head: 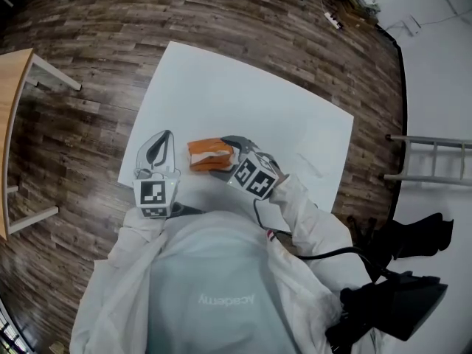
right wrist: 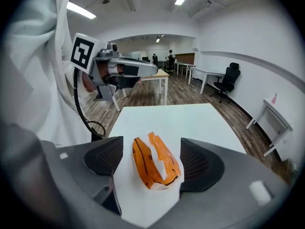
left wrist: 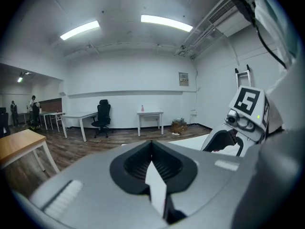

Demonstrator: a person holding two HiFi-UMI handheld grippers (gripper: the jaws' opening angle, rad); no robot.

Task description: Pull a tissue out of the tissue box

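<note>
On table [head: 243,102], tissue box [head: 208,153]; desk [head: 13,109] nearby.

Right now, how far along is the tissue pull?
Done: nothing yet; no tissue is out of the pack, which lies on the table. In hand: the right gripper is open with the pack between its jaws, not pressing on it. The left gripper is shut, beside the pack. Left: pinch a tissue and pull it out.
</note>
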